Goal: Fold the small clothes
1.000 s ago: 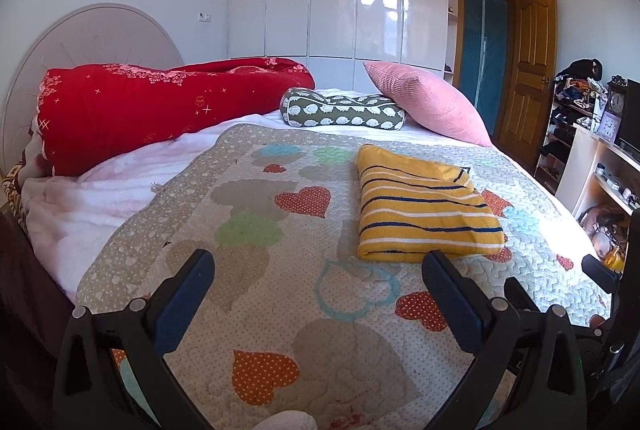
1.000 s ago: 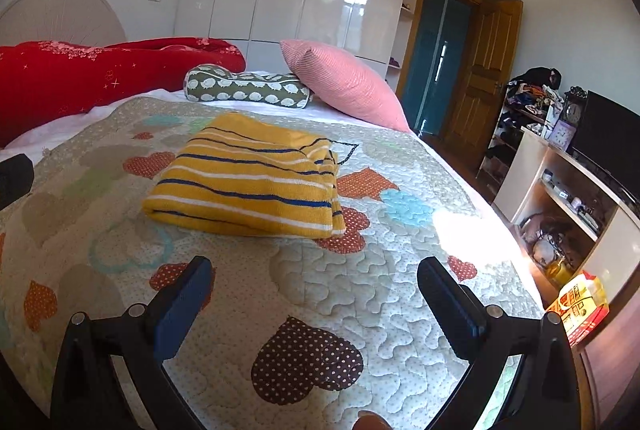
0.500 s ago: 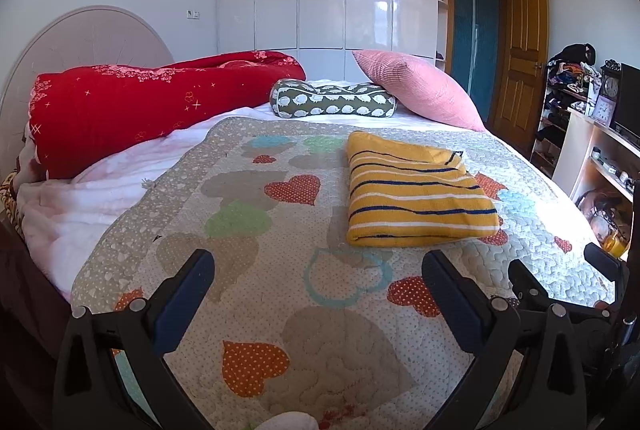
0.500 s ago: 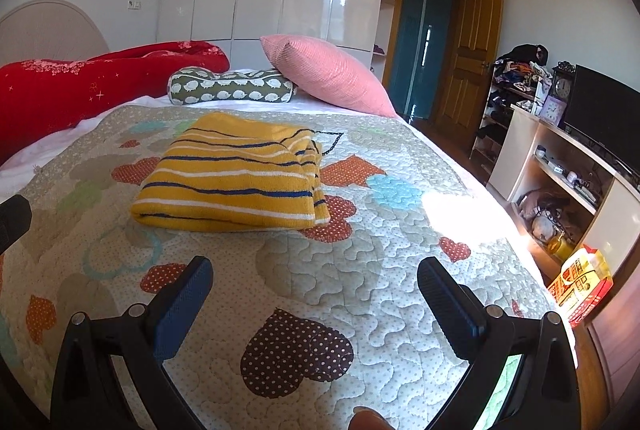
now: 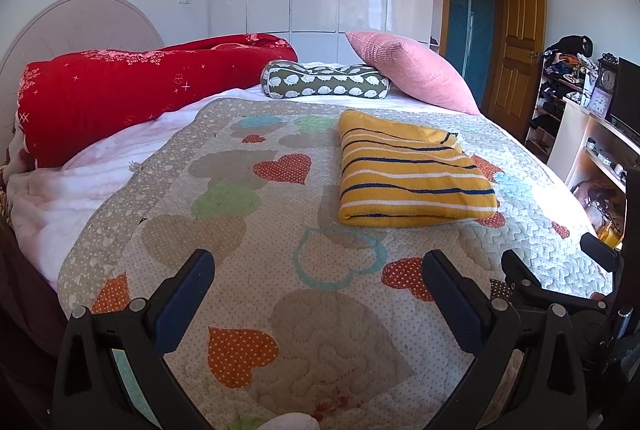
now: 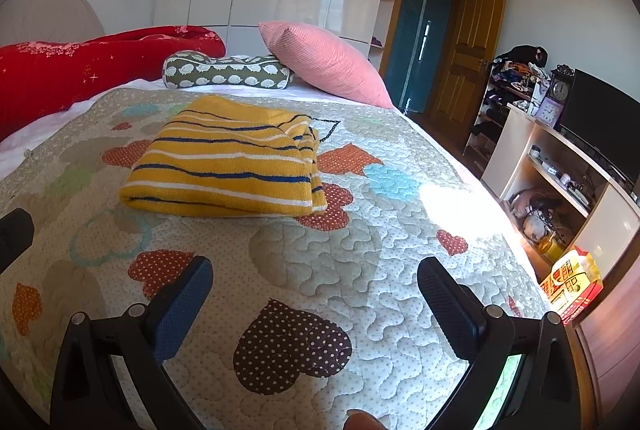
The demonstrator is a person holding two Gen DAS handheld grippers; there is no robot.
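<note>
Left wrist view: the left gripper (image 5: 316,276) is held above the heart-patterned quilt (image 5: 224,230) with its jaws spread wide and nothing between them. The yellow striped sweater (image 5: 408,177) is seen folded into a neat rectangle, lying flat on the quilt ahead and slightly to the right, well apart from the fingertips. Behind it a green patterned bolster (image 5: 324,83), a pink pillow (image 5: 408,69) and a rolled red blanket (image 5: 120,97) are lined up near the headboard. In the right wrist view the right gripper (image 6: 314,284) is likewise spread wide and empty, and the sweater (image 6: 228,161) is found ahead and to the left. A dark shape at that frame's left edge may be part of the other gripper.
</note>
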